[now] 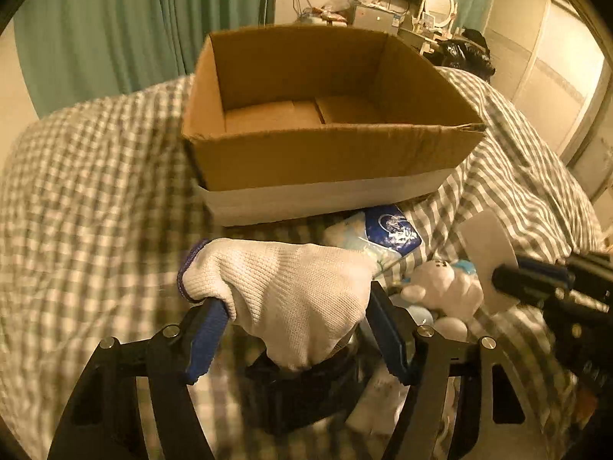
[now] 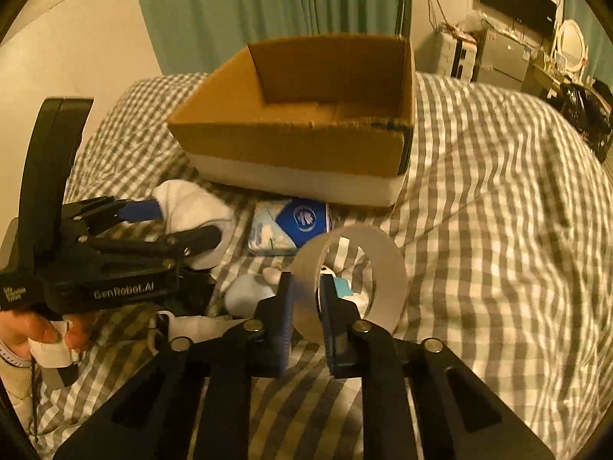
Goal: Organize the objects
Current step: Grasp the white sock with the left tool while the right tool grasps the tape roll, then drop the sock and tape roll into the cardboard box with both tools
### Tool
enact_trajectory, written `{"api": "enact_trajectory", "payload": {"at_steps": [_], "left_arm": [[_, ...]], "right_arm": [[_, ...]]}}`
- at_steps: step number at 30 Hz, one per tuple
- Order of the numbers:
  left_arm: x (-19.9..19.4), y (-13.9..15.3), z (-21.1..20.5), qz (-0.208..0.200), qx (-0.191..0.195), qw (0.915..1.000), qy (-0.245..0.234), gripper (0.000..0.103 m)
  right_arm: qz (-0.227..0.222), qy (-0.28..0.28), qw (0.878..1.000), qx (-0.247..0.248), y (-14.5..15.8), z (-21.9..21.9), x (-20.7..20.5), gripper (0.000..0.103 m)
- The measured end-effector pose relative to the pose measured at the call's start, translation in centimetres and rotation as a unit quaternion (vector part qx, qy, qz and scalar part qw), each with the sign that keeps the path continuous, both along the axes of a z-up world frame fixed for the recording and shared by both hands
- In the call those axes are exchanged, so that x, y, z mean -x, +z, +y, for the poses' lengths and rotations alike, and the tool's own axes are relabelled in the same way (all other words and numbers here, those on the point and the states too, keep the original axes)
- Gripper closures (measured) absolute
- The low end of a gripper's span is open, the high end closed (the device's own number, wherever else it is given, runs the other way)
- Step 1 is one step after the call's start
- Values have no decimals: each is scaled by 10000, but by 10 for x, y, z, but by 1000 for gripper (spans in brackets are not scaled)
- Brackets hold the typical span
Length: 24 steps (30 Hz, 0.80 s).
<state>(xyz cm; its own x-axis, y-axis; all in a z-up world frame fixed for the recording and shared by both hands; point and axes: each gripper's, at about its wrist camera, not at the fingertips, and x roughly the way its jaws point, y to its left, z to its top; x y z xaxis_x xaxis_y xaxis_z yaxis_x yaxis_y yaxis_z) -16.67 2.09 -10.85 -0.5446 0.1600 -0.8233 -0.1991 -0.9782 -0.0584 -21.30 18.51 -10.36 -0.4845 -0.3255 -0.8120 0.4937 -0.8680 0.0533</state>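
Observation:
My left gripper [image 1: 295, 310] is shut on a white knit glove [image 1: 291, 291] and holds it above the checked bed; it also shows in the right wrist view [image 2: 184, 214]. My right gripper [image 2: 306, 287] is shut on the wall of a clear tape roll [image 2: 352, 280], seen in the left wrist view [image 1: 490, 257] too. An open cardboard box [image 1: 329, 157] [image 2: 295, 145] stands on the bed just beyond both grippers; nothing shows inside it. A blue and white tissue pack [image 2: 291, 226] [image 1: 383, 234] and a white plush toy [image 1: 444, 287] lie in front of the box.
The checked grey and white bedcover [image 2: 498, 230] spreads around the box. Green curtains [image 1: 115, 27] hang behind. A desk with a monitor and mirror [image 2: 528, 38] stands at the far right. A black bag [image 1: 463, 53] sits past the bed.

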Motion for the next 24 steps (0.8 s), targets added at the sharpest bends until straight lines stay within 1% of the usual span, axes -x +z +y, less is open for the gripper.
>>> {"api": "enact_trajectory", "payload": {"at_steps": [3,5,8,13,17,19,22,24], "left_arm": [[-10,14,-4,72,15,10000,-13,32],[-16,26,-7,124,51,9999,13,32],[-24,44,-13,273,76,9996,77,32],[-34,89,-24,644,35,9978,147,32],[-23,126,-28,921,-6,9955,201,32],[-15,138,-27,1049,39,9943,207,32],[5,150,-22,1228,99,9922,184,32],[22,151,-19,1255,128,9919,173,32]], "right_arm": [[80,53,10000,-23,8,-3,-3,97],[163,65,9998,-13,15,-6,-5,98],[401,26,9991,99,33,-5,-12,98],[682,189,9970,298,69,-6,-19,98],[912,362,9946,342,104,-13,-14,98],[996,486,9933,324,120,-20,-5,98],[1055,595,9919,381,136,-28,11,98],[1052,636,9915,436,143,-35,27,98]]}}
